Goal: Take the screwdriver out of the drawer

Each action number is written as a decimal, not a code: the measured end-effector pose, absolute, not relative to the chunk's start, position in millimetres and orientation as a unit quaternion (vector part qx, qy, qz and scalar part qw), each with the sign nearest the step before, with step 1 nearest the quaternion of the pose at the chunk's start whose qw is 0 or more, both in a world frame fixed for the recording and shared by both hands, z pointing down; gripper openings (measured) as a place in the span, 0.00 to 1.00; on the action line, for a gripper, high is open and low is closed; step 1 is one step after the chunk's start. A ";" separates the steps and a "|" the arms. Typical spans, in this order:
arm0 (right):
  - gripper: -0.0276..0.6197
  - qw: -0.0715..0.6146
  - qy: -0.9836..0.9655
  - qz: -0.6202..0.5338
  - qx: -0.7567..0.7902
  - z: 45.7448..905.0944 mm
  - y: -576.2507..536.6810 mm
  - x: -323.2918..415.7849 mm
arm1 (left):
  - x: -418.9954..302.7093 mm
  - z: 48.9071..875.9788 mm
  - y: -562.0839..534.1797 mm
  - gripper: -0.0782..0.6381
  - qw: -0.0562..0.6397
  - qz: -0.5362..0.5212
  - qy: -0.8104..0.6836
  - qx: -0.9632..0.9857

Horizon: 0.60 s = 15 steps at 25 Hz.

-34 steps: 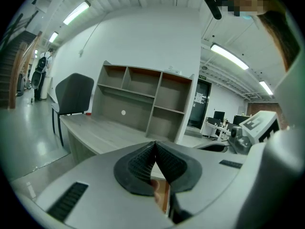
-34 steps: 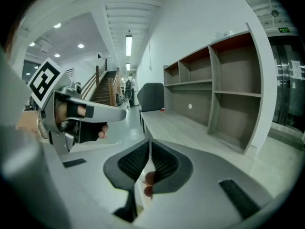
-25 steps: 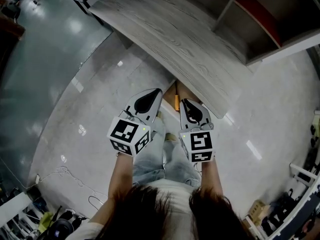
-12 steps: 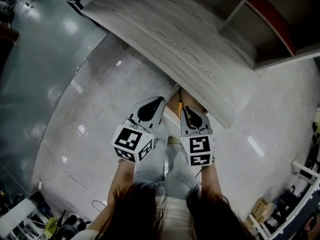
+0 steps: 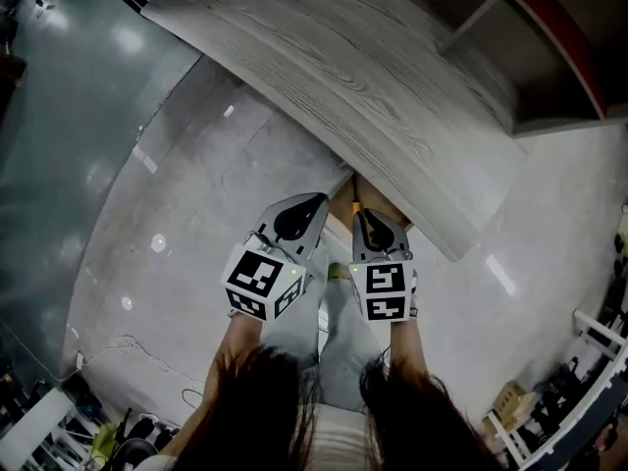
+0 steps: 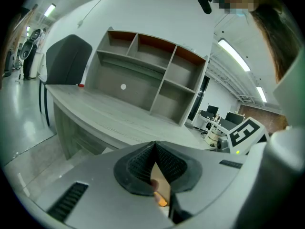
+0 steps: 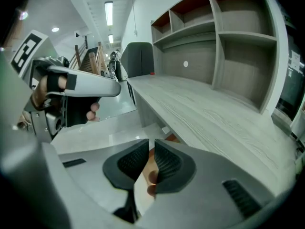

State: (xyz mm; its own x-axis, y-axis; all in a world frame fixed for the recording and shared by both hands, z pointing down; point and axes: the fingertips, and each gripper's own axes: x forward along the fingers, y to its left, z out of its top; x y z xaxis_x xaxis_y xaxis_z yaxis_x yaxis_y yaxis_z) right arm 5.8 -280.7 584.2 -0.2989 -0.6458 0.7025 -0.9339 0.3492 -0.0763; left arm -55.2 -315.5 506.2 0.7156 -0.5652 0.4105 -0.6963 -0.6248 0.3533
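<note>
The drawer [image 5: 371, 194] stands open under the desk's front edge, its brown inside showing. In it lies a screwdriver [image 5: 351, 207] with an orange handle, mostly hidden. My left gripper [image 5: 322, 200] hangs just in front of the drawer, its pads meeting at the tip, nothing held. My right gripper [image 5: 358, 214] is beside it, its tip over the drawer's front, pads a thin slit apart and empty. In the left gripper view the left gripper [image 6: 155, 145] shows a bit of orange handle [image 6: 162, 202] below its pads. In the right gripper view the right gripper [image 7: 151, 145] frames brown drawer wood [image 7: 172, 138].
A grey wood-grain desk [image 5: 343, 77] runs across the top, with an open shelf unit [image 5: 549, 57] on it at the right. A dark chair [image 6: 71, 61] stands at the desk's far end. Glossy floor lies all round; cables and clutter [image 5: 118, 430] sit near the person's feet.
Both grippers have drawn a little closer together and nearer the drawer front; the left one shifted right. Their jaws look the same throughout.
</note>
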 end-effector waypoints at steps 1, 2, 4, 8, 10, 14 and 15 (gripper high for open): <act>0.09 0.296 -0.765 0.248 0.515 588.9 -281.7 6.6 | -54.1 510.4 -316.3 0.13 0.253 0.133 -0.351 0.892; 0.09 0.300 -0.763 0.250 0.515 593.8 -282.9 7.4 | -53.0 514.7 -317.3 0.13 0.255 0.134 -0.349 0.892; 0.09 0.304 -0.759 0.256 0.516 604.1 -284.7 9.0 | -50.8 523.8 -319.7 0.13 0.259 0.138 -0.346 0.891; 0.10 0.304 -0.751 0.279 0.516 626.7 -285.2 11.7 | -48.4 542.2 -324.3 0.13 0.267 0.143 -0.343 0.889; 0.12 0.310 -0.747 0.289 0.513 641.2 -285.4 8.8 | -50.7 555.1 -327.2 0.13 0.271 0.147 -0.341 0.888; 0.15 0.320 -0.739 0.301 0.510 667.1 -287.6 3.4 | -55.8 579.3 -333.6 0.13 0.280 0.155 -0.339 0.885; 0.15 0.324 -0.737 0.304 0.510 672.3 -287.5 3.7 | -55.8 583.5 -334.3 0.13 0.282 0.156 -0.339 0.884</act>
State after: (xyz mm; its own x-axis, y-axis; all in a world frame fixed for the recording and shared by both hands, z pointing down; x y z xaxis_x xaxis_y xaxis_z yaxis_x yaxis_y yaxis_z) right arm 3.7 -287.5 672.3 -0.2711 -0.5545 0.7868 -0.9480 0.2956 -0.1183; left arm -55.8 -334.3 583.5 0.7211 -0.5113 0.4675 -0.6876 -0.6108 0.3926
